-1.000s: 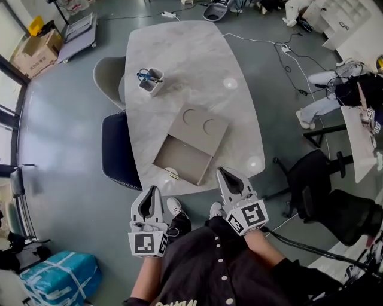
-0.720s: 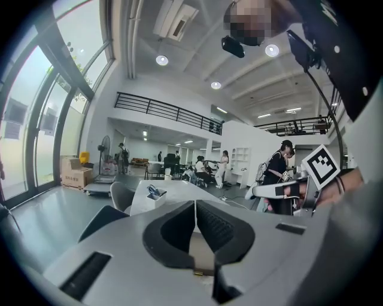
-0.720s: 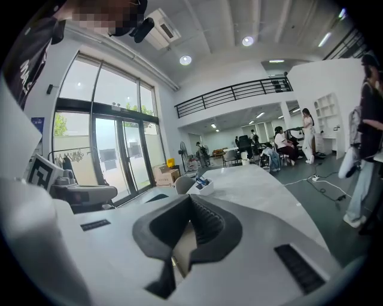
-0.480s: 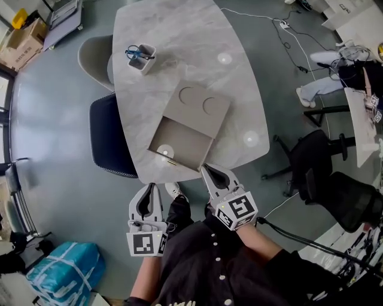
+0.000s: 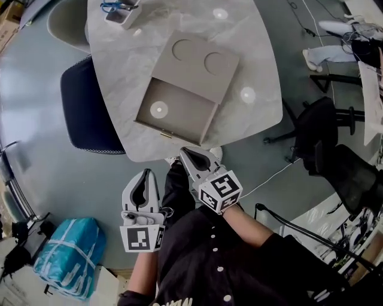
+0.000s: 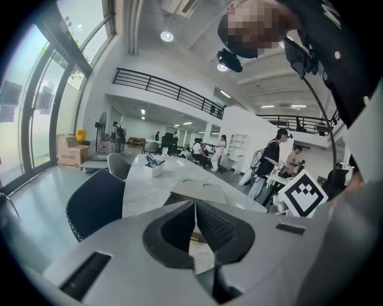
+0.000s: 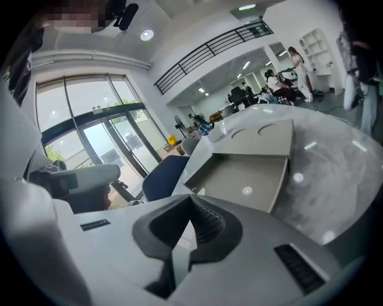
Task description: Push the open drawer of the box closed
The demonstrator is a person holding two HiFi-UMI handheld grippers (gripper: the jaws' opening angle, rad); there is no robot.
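A: What lies past your left gripper point(image 5: 145, 174)?
B: Just ahead of mine, a dark blue chair point(image 5: 90, 113) at the edge of the marble table point(image 5: 119, 77); farther ahead, a grey chair point(image 5: 66, 24) and a pen cup point(image 5: 119, 9)
A: And behind it?
B: A blue bundle point(image 5: 69, 263) on the floor point(image 5: 36, 179), to its left

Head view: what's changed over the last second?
The right gripper swung left, lining up just short of the front of the open grey drawer. Nothing was gripped. The left gripper stays back, both remain shut, and the drawer is still open on the marble table.
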